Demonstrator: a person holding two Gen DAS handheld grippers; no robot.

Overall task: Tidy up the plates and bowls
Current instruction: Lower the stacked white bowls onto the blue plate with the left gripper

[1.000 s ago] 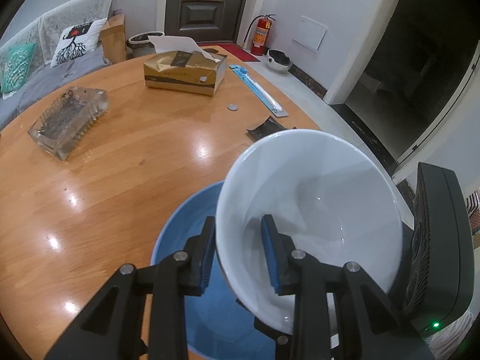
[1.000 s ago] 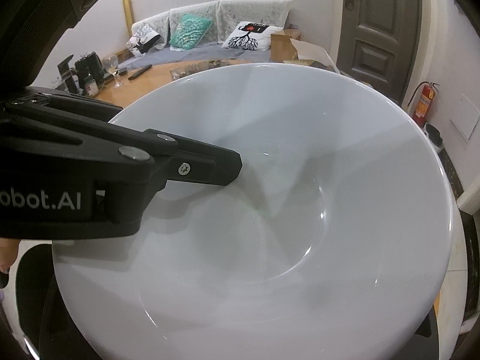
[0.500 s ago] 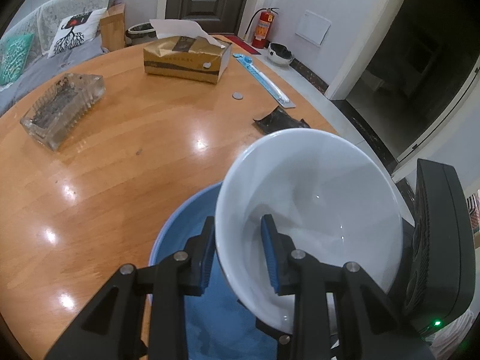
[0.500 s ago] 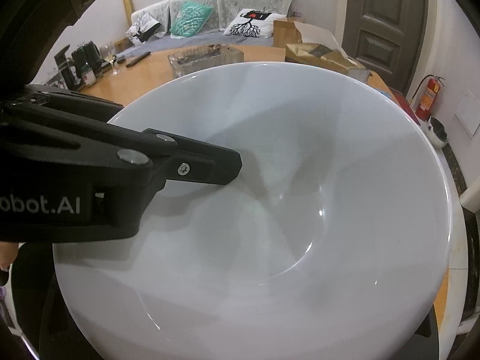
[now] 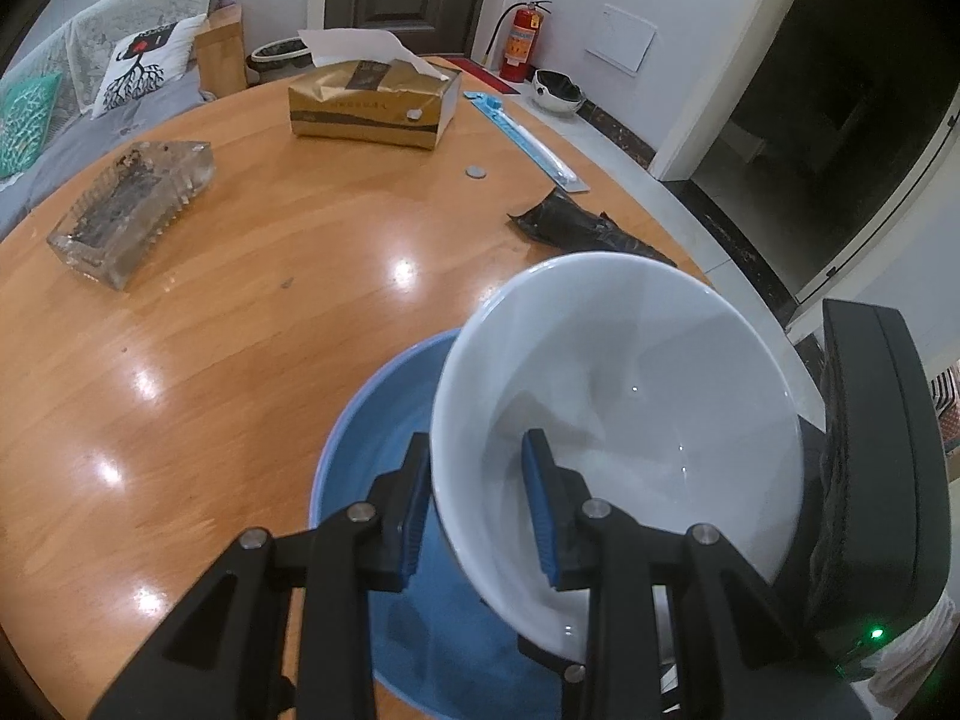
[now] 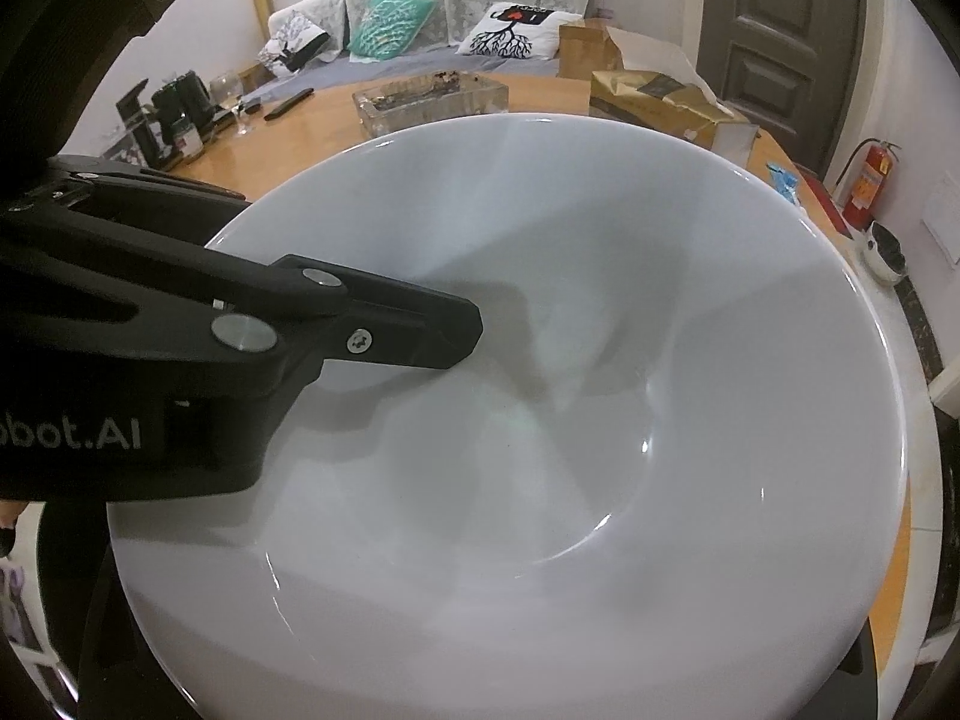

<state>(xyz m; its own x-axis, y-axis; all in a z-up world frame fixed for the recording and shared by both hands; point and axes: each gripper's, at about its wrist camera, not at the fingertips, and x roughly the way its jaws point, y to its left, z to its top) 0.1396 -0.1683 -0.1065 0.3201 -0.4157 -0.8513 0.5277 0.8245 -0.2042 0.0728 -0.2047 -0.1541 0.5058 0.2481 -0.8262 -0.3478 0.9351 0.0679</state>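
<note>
1. Holding the white bowl (image 5: 630,420) by its rim, our left gripper (image 5: 477,510) has one blue pad outside the wall and one inside, narrowly closed on it.
2. We see the bowl tilted above the blue plate (image 5: 372,438), which lies on the wooden desk (image 5: 240,312); whether the two touch, we cannot tell.
3. Our right gripper's fingers are hidden in both views; only its black body (image 5: 870,480) shows beside the bowl, so we cannot tell whether it grips anything.
4. We judge the bowl stiff, glazed and slippery, moderately heavy and breakable if dropped.
5. A one-sided rim pinch lets such a bowl swing; we judge a hold on the opposite rim would steady it.
6. We would lower it gently and level onto the plate, since glaze on glaze chips and slides easily.
</note>
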